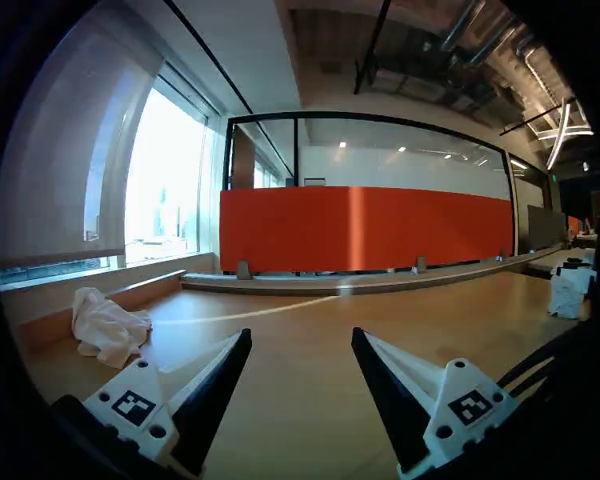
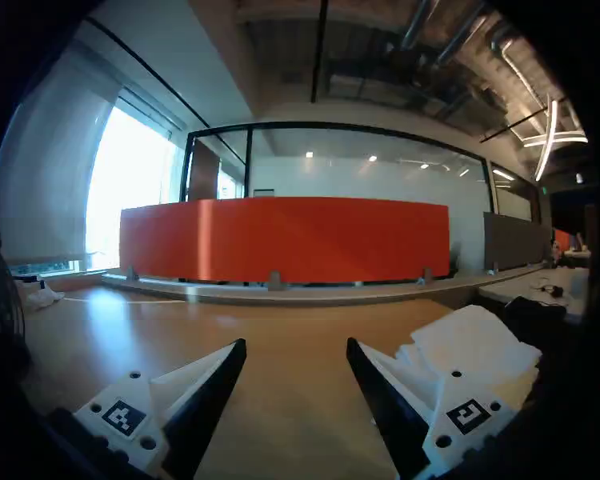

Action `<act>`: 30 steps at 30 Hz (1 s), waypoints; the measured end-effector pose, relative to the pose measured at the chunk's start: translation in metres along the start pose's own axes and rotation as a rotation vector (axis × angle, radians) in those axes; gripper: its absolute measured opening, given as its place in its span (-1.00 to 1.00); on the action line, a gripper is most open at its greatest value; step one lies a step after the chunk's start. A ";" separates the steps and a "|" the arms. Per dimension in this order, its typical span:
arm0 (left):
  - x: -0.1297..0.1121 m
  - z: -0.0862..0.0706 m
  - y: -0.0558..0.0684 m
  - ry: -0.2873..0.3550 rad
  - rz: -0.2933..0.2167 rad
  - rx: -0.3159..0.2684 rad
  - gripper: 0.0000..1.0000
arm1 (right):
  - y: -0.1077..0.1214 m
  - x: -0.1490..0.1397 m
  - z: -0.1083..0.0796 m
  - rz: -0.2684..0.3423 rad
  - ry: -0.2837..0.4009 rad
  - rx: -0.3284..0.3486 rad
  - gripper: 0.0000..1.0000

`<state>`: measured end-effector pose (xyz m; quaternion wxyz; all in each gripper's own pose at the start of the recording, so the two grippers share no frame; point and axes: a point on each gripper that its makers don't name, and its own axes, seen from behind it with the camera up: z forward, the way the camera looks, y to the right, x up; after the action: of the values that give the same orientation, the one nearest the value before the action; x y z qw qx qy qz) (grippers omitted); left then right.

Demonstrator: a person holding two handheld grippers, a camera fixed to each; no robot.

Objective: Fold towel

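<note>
Towel (image 1: 108, 326) sits crumpled in a loose white heap at about 9 o'clock in the left gripper view. It lies on the table (image 1: 324, 320), close to the raised wooden ledge (image 1: 144, 286) under the window (image 1: 164, 192). It's well apart from my left tool (image 1: 300, 331), whose two fingers are spread wide w/ nothing between them, just bare table showing thru the gap. That tool hangs low over the wood, pointing at the orange divider (image 1: 364, 228) at 12 o'clock on the far edge. Small white object (image 1: 570, 290) at 3 o'clock on the far side; can't tell what it is.

Right gripper view: my right tool (image 2: 296, 342) is also spread wide, empty, low over the table. Folded white stack (image 2: 476, 340) lies at approx 4 o'clock, just behind the right-hand finger and partly hidden by it. Can't tell whether finger and stack touch. Same divider runs across at 12 o'clock. Bit of white cloth-like stuff (image 2: 38, 296) at 9 o'clock on the window side, too small to id.
</note>
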<state>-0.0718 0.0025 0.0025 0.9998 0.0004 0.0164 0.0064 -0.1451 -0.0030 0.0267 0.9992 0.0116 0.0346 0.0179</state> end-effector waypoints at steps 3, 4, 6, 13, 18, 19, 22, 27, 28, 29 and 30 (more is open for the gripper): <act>0.000 0.000 0.000 0.000 0.000 0.000 0.85 | 0.001 -0.001 0.000 0.001 -0.001 -0.002 0.95; 0.000 0.000 0.000 0.000 0.000 0.000 0.85 | 0.001 -0.001 0.000 0.001 -0.001 -0.001 0.95; 0.000 0.000 0.000 0.000 0.000 0.000 0.85 | 0.001 -0.001 0.000 0.001 -0.001 -0.001 0.96; 0.000 0.000 0.000 0.000 0.000 0.000 0.85 | 0.001 0.000 0.001 0.000 -0.002 -0.001 0.99; 0.001 0.000 0.000 0.000 0.000 0.000 0.85 | 0.001 -0.001 0.001 0.000 -0.002 -0.002 0.99; 0.001 0.000 0.000 0.000 0.000 0.000 0.85 | 0.001 -0.001 0.001 0.000 -0.002 -0.002 0.99; 0.001 0.000 0.000 0.000 0.000 0.000 0.85 | 0.001 0.000 0.001 0.000 -0.002 -0.002 0.99; 0.001 0.000 0.000 0.000 0.000 0.000 0.85 | 0.001 0.000 0.001 0.000 -0.002 -0.002 0.99; 0.001 0.000 0.000 0.000 0.000 0.000 0.85 | 0.002 0.000 0.001 0.000 -0.002 -0.002 1.00; 0.001 0.000 0.000 0.000 0.000 0.000 0.85 | 0.002 0.000 0.001 0.000 -0.002 -0.002 1.00; 0.001 0.000 0.000 0.000 0.000 0.000 0.85 | 0.002 0.000 0.001 0.000 -0.002 -0.002 0.99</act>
<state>-0.0709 0.0024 0.0029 0.9998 0.0004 0.0164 0.0063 -0.1456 -0.0014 0.0274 0.9992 0.0108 0.0335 0.0180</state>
